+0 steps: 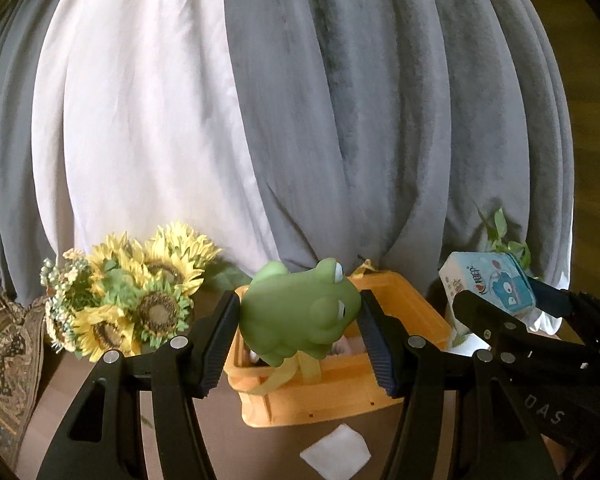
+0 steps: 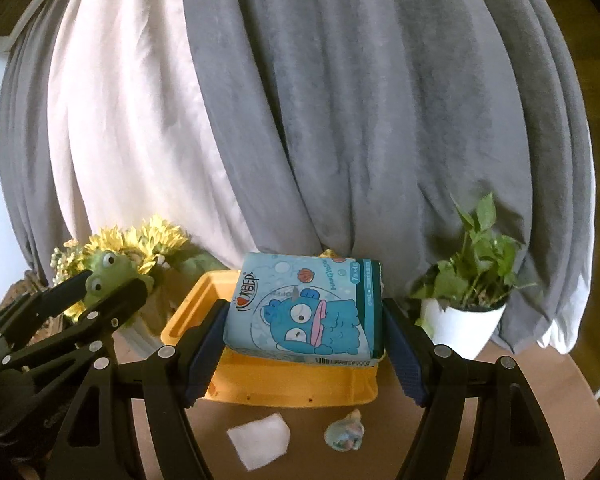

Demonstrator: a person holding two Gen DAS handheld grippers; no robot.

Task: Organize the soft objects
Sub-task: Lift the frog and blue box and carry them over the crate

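My left gripper is shut on a soft green frog toy and holds it above the yellow basket. My right gripper is shut on a blue tissue pack with a cartoon fish, held over the same yellow basket. In the left wrist view the tissue pack and right gripper show at right. In the right wrist view the frog and left gripper show at left. A white pad and a small pale blue toy lie on the brown table before the basket.
A sunflower bouquet stands left of the basket. A potted green plant in a white pot stands at right. Grey and white curtains hang close behind. A patterned cushion lies at far left. The white pad also shows in the left wrist view.
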